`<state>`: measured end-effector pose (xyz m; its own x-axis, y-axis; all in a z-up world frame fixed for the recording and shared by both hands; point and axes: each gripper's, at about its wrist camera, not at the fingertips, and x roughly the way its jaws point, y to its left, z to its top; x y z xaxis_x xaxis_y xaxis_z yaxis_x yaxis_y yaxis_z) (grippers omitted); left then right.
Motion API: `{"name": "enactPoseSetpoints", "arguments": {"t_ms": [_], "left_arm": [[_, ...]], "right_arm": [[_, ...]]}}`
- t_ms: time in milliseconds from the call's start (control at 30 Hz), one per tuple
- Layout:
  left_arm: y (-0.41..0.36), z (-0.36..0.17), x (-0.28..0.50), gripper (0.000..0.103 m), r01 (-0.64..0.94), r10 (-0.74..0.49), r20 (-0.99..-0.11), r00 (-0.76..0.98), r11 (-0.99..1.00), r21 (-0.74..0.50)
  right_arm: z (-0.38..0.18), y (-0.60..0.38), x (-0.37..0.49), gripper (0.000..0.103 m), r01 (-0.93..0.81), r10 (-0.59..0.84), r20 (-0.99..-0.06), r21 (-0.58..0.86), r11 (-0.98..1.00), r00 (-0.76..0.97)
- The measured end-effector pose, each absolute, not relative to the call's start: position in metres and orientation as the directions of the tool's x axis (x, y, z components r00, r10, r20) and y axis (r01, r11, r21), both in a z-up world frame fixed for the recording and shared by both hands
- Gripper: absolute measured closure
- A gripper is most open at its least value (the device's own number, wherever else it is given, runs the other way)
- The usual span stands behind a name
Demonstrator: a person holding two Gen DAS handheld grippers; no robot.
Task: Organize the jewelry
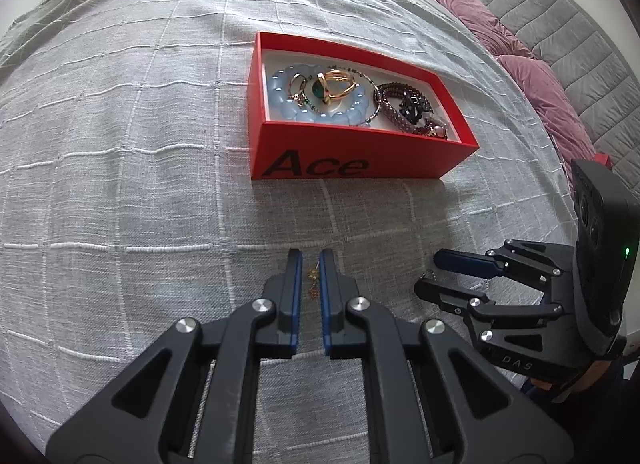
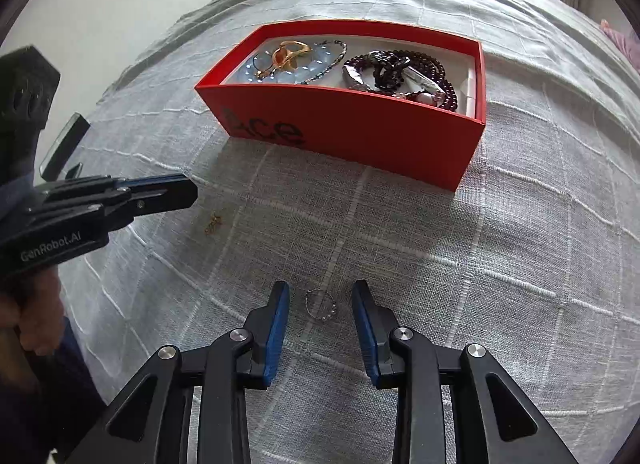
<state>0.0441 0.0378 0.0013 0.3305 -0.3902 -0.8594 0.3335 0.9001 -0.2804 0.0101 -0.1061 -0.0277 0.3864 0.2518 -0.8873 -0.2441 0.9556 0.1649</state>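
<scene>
While both hover, right claw [image 2: 321,298] gapes around ring [image 2: 320,304] — left [image 1: 309,264] narrow.

Left claw [image 1: 309,264] astride small gold trinket [image 1: 311,282], red box [image 1: 320,151] beyond

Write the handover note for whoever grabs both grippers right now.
Left gripper: jaws nearly shut, straddling the small gold piece on the bedspread, not gripping it.
Right gripper: open, a thin ring lying loose between its fingers.
Red box: already holds the blue bead bracelet, gold ring and dark bead strands.
Left to do: pick up both loose pieces and drop them in the box.
</scene>
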Motion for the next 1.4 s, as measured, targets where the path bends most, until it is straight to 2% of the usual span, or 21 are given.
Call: {"name": "enactPoseSetpoints", "arguments": {"t_ms": [233,300,400,500,767,833,933,1067,1400], "left_arm": [[0.036,0.001,0.046,0.093,0.335,-0.381,-0.866,0.324,0.902,-0.272],[0.034,0.000,0.047,0.093,0.339,-0.379,-0.868,0.321,0.902,-0.269],[0.030,-0.001,0.047,0.093,0.348,-0.375,-0.872,0.314,0.900,-0.261],[0.030,-0.002,0.047,0.093,0.348,-0.372,-0.875,0.310,0.901,-0.260],[0.033,-0.001,0.046,0.093,0.351,-0.378,-0.873,0.310,0.898,-0.264],[0.032,-0.002,0.046,0.093,0.362,-0.378,-0.874,0.304,0.895,-0.261],[0.026,-0.004,0.042,0.092,0.395,-0.370,-0.882,0.291,0.886,-0.242],[0.015,-0.008,0.038,0.079,0.437,-0.336,-0.897,0.289,0.879,-0.189],[-0.005,-0.015,0.034,0.078,0.507,-0.265,-0.912,0.312,0.859,-0.076]], "right_arm": [[-0.032,-0.083,-0.002,0.071,-0.329,0.146,-0.891,-0.004,0.944,0.429],[-0.033,-0.082,-0.002,0.074,-0.337,0.145,-0.892,-0.009,0.941,0.428],[-0.034,-0.080,-0.004,0.086,-0.347,0.140,-0.891,-0.020,0.938,0.431],[-0.035,-0.078,-0.006,0.087,-0.353,0.128,-0.889,-0.040,0.935,0.440],[-0.026,-0.078,-0.010,0.087,-0.358,0.153,-0.883,-0.018,0.934,0.445],[-0.023,-0.081,-0.010,0.094,-0.354,0.158,-0.879,-0.012,0.935,0.449],[-0.015,-0.091,-0.008,0.094,-0.331,0.162,-0.870,-0.002,0.943,0.466],[-0.012,-0.096,-0.006,0.094,-0.320,0.164,-0.872,0.009,0.947,0.462],[-0.001,-0.121,0.001,0.094,-0.246,0.184,-0.869,0.074,0.966,0.459]]}}
